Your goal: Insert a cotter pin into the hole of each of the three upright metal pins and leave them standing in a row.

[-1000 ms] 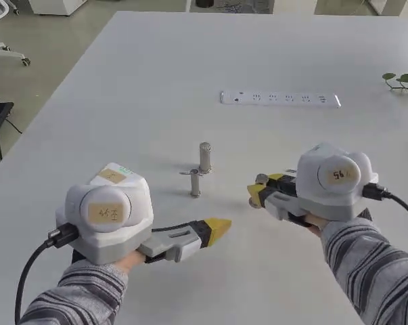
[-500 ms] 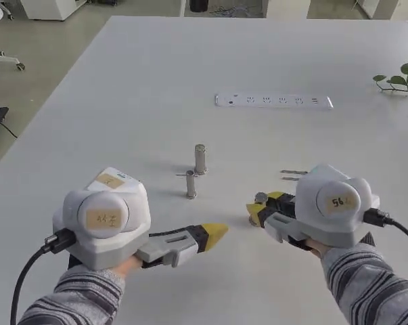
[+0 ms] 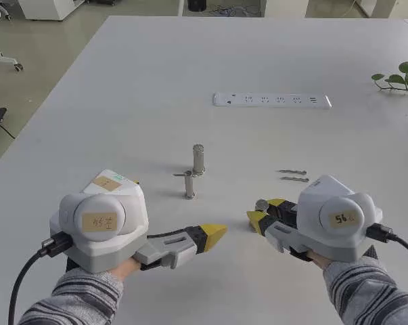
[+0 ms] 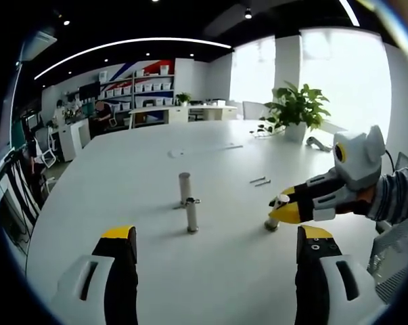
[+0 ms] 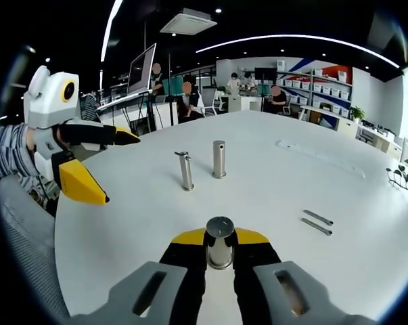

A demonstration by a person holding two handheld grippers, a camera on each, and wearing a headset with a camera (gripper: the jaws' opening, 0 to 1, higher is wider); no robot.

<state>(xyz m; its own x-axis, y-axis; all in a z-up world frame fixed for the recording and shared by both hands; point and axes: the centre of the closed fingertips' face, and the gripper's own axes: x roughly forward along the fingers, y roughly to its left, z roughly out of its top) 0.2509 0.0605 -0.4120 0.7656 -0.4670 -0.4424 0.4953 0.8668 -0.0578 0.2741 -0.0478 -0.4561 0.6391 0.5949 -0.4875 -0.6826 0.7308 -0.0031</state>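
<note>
- Bench (image 3: 122,101): white top, smooth and matte.
- Right claw (image 5: 220,237): black jaws with yellow tips, clamped on the held pin (image 5: 219,230).
- The held pin is a short cylinder of dull grey metal with a flat round cap, and it stands upright.
- Its lower part is hidden between the jaws. In the head view just the cap shows above the yellow tips. I cannot tell whether its foot rests on the bench.
- Left claw (image 4: 217,233): jaws wide apart, nothing between them. They have the same yellow tips on black, with white moulded shells behind.
- Near pin (image 3: 189,185): upright grey metal cylinder standing on the bench, at about 10 o'clock from the held pin and well apart from it.
- Fitted cotter pin (image 3: 179,175): a thin metal sliver through the near pin close to its top, sticking out toward 9 o'clock in the head view.
- Far pin (image 3: 198,158): upright and of the same make, just beside the near pin at 1 o'clock. A dark spot near its top shows in the right gripper view. It is too small to read in the head view.
- Loose cotter pins (image 3: 291,172): two thin grey pieces lying flat and parallel, one just beside the other. They lie at about 3 o'clock from the far pin, well apart from it. Their fine shape is too small to make out.
- Power strip (image 3: 271,100): long, white and flat, with a row of sockets, far across the bench at about 1 o'clock.
- Plant (image 3: 396,76): green leaves at 2 o'clock, cut off by the frame edge.
</note>
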